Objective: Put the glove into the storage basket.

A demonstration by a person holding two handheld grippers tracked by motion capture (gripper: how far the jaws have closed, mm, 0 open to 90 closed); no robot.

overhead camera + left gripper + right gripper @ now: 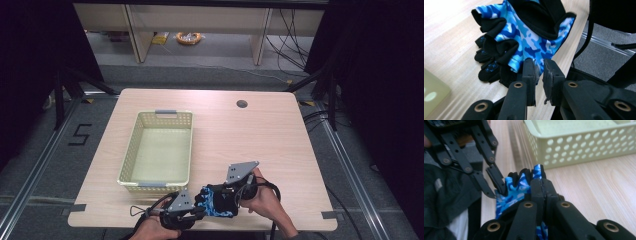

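A fingerless glove [216, 204] in blue camouflage and black lies bunched by the table's front edge, between my two grippers. My left gripper [199, 212] comes at it from the left. In the left gripper view its jaws [539, 71] are shut on the hem of the glove [534, 37], with a thin fold between the pads. My right gripper [226, 196] reaches in from the right. In the right gripper view its jaws [543, 188] are pressed together on the glove [516, 187], and cloth pokes up behind them. The left gripper [499, 187] also pinches the glove's edge there.
A pale green perforated basket [155, 182] with grey handles stands on the wooden table [250, 135] just behind the glove, and its wall [584, 147] is close to the right gripper. A round cable hole [242, 104] is at the far right. The table's front edge is right under the hands.
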